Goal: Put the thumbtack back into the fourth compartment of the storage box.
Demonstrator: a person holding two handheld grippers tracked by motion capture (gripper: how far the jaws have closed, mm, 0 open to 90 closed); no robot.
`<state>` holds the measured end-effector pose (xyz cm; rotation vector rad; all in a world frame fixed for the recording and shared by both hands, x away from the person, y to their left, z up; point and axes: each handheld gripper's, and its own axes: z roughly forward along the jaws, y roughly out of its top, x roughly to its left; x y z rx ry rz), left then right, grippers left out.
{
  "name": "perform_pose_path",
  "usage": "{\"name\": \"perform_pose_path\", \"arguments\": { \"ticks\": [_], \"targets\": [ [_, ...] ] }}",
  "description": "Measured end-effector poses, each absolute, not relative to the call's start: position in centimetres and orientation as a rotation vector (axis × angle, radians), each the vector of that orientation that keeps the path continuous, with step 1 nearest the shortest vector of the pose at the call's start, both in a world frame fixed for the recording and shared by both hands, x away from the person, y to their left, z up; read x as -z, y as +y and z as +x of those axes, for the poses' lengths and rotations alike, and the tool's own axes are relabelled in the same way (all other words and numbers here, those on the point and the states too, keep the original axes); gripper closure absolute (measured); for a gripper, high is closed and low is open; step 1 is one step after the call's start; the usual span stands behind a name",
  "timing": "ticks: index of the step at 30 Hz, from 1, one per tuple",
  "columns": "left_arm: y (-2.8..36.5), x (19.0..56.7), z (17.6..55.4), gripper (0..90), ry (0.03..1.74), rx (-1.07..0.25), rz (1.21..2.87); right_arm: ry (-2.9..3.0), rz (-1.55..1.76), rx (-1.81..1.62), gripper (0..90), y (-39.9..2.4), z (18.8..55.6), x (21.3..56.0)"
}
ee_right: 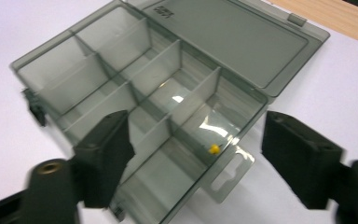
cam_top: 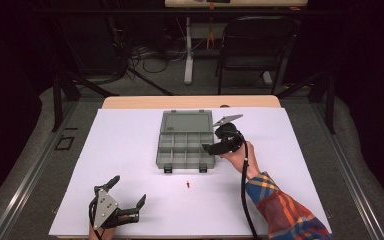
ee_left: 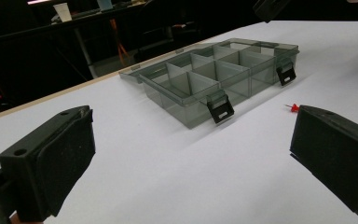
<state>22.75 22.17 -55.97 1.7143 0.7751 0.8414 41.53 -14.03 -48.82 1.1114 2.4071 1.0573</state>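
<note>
A clear grey compartment box (cam_top: 180,150) lies open in the middle of the white table sheet, its lid (cam_top: 186,121) folded back flat. My right gripper (cam_top: 214,144) hovers over the box's right side, open, with nothing between its pads. Seen from the right gripper view, a small yellow pin (ee_right: 213,149) lies in a near compartment of the box (ee_right: 112,42), below the spread jaws of the right gripper (ee_right: 198,130). A red pushpin (cam_top: 187,184) lies on the sheet in front of the box. My left gripper (cam_top: 128,192) rests open near the front left edge, empty. The red pushpin (ee_left: 292,108) sits just beyond the left gripper's right jaw.
The white sheet (cam_top: 130,145) covers a wooden table whose far edge (cam_top: 190,101) shows behind the box. A black chair (cam_top: 255,50) and a table leg (cam_top: 188,50) stand beyond it. Bare sheet lies to the left and right of the box.
</note>
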Motion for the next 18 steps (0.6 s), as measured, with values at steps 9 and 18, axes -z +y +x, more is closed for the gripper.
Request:
{"name": "perform_pose_path", "arguments": {
  "ticks": [9, 18],
  "targets": [
    [22.1, 56.0, 22.8, 0.0, 0.776, -0.843, 1.711, 2.43, 1.032, -1.126, 12.5, -13.7, 38.7, 48.2],
    [22.1, 56.0, 22.7, 0.0, 0.774, -0.844, 1.712, 2.465, 0.96, -1.165, 5.6, -12.3, 35.8, 48.4]
  ]
}}
